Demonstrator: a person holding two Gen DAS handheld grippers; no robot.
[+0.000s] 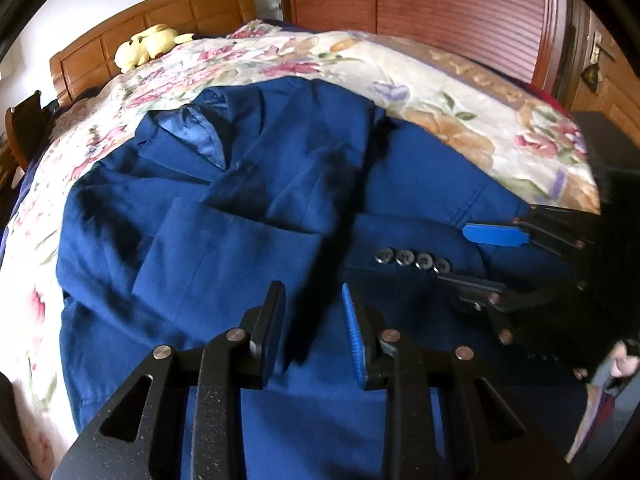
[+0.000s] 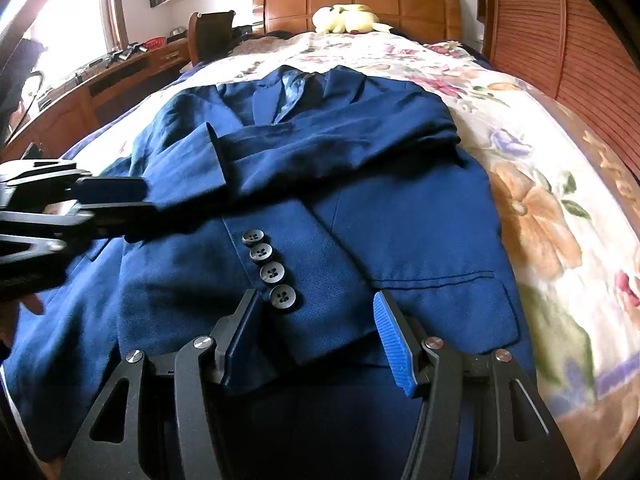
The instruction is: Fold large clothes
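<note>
A dark blue blazer point(image 1: 248, 208) point(image 2: 400, 220) lies front up on the floral bedspread point(image 1: 460, 120) point(image 2: 540, 208), both sleeves folded across its chest. One cuff carries a row of grey buttons point(image 1: 412, 260) point(image 2: 266, 268). My right gripper point(image 2: 314, 312) point(image 1: 452, 255) hovers open just over that buttoned cuff, and its pads do not press the cloth. My left gripper point(image 1: 314, 300) stands open over the blazer's lower front with nothing between its fingers. In the right wrist view it shows blurred at the left edge point(image 2: 150, 200), beside the other sleeve.
A yellow plush toy point(image 1: 148, 44) point(image 2: 348, 18) rests against the wooden headboard point(image 2: 360, 0). A slatted wooden wardrobe point(image 1: 440, 4) runs along the bed's right side. A desk point(image 2: 100, 80) and chair point(image 2: 208, 28) stand to the left. A hand point(image 2: 32, 304) shows at the left edge.
</note>
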